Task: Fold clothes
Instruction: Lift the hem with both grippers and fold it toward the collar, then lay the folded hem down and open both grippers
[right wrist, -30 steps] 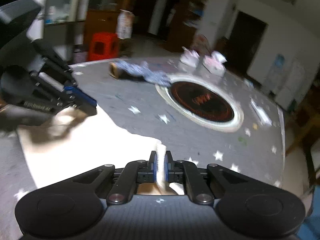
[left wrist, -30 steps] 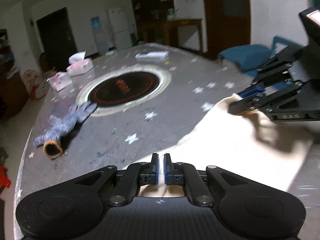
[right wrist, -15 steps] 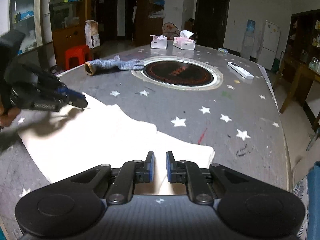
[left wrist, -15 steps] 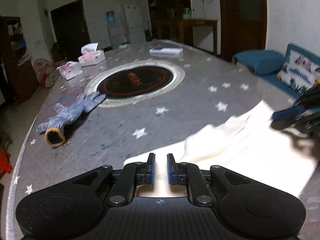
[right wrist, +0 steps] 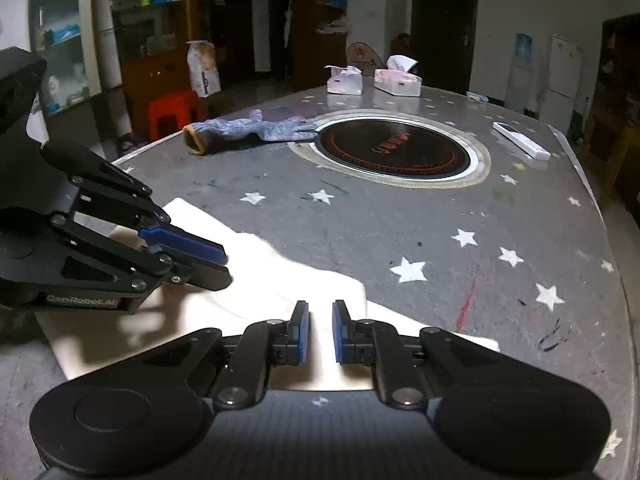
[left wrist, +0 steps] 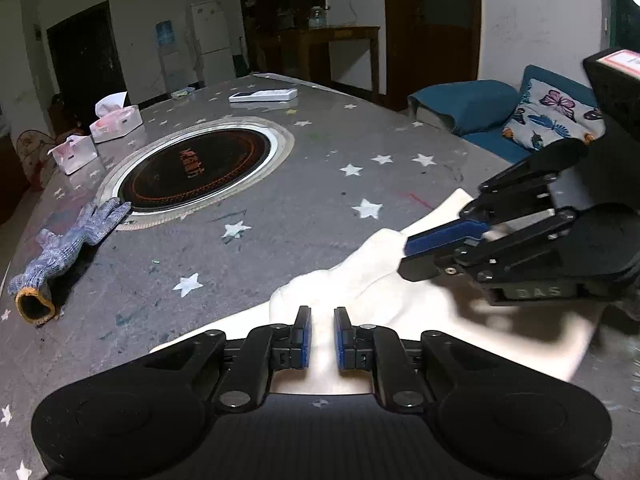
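A cream-white cloth lies folded over on the near edge of the grey star-patterned table; it also shows in the right wrist view. My left gripper is open with a small gap, just above the cloth, holding nothing. My right gripper is likewise open over the cloth's near edge. Each gripper appears in the other's view: the right one at the right, the left one at the left, both hovering over the cloth.
A round black cooktop is set in the table's middle. A blue knit glove lies to its left. Two pink tissue boxes and a white remote sit farther back. A blue sofa stands beyond the right edge.
Both grippers opened and let go of the cloth, which now lies folded on the table. The grippers then drew closer together over it.
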A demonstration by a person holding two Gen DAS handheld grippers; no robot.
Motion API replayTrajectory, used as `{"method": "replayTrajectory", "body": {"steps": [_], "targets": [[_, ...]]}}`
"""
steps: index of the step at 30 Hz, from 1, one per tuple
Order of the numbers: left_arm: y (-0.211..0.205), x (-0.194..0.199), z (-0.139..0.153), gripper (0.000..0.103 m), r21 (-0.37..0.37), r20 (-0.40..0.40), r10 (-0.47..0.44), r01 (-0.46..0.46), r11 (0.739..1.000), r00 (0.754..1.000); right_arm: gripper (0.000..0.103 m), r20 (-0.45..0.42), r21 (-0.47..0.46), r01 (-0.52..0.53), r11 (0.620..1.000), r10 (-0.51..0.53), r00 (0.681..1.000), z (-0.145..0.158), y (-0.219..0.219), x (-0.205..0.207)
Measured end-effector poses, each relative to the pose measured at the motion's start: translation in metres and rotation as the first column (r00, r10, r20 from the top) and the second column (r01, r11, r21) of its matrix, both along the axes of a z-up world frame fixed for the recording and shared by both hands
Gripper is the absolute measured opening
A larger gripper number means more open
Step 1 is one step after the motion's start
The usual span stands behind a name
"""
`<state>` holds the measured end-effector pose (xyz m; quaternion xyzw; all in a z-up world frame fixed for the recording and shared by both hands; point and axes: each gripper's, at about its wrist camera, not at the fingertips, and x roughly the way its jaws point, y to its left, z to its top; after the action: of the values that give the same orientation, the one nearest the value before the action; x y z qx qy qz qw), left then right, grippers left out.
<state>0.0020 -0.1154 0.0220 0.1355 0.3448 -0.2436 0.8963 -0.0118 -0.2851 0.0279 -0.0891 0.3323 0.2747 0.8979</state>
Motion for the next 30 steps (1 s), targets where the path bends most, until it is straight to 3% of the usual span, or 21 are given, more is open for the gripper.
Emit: {"method": "replayTrajectory", "body": {"steps": [3,14,23,30], "targets": [[0.0,0.005,0.001,0.015,-0.01,-0.005,0.014,-0.014,1.0,1.0,0.017,-0.004,0.0,0.014,1.0,-0.014,1.0,-0.002,0.002,0.005],[0.0,0.011,0.002,0.02,-0.023,-0.015,0.04,-0.041,0.999,0.999,0.018,0.0,-0.004,0.022,1.0,-0.022,1.0,0.001,0.0,0.009],[0.008,0.025,0.005,0.02,-0.076,-0.096,0.044,-0.051,0.996,0.994,0.017,0.037,-0.06,-0.125,0.99,0.127,0.991,0.004,0.025,-0.019],[0.005,0.025,0.004,0.02,-0.053,-0.083,0.043,-0.048,0.997,0.996,0.017,0.019,-0.098,-0.227,0.969,0.23,0.973,0.001,0.032,-0.053]]}}
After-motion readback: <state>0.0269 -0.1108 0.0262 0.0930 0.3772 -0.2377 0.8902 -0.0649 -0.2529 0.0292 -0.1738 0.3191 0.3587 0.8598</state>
